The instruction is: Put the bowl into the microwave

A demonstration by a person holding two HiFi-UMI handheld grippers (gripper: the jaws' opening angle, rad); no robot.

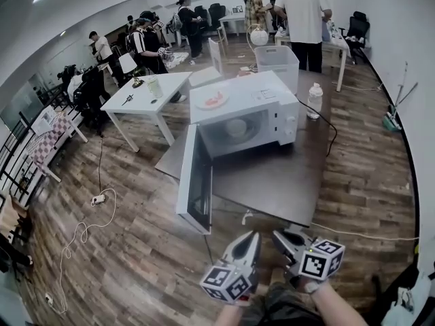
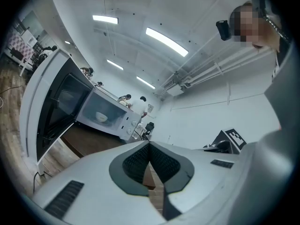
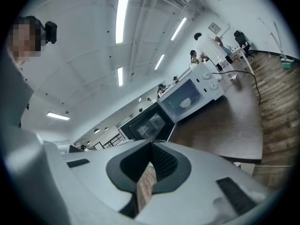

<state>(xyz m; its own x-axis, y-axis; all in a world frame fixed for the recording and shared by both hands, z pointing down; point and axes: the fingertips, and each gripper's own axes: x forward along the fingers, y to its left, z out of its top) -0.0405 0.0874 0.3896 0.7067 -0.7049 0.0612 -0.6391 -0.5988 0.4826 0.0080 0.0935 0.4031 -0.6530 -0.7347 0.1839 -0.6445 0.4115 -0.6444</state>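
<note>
Wood floor underfoot; at six o'clock the left gripper and right gripper have jaws pressed together, empty. Toward twelve, on the table, the microwave stands open with the bowl inside. It looks light, stiff, slick and breakable; its rim seems the best hold.

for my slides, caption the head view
Bowl sits in the open microwave; left gripper and right gripper shut and empty
</note>
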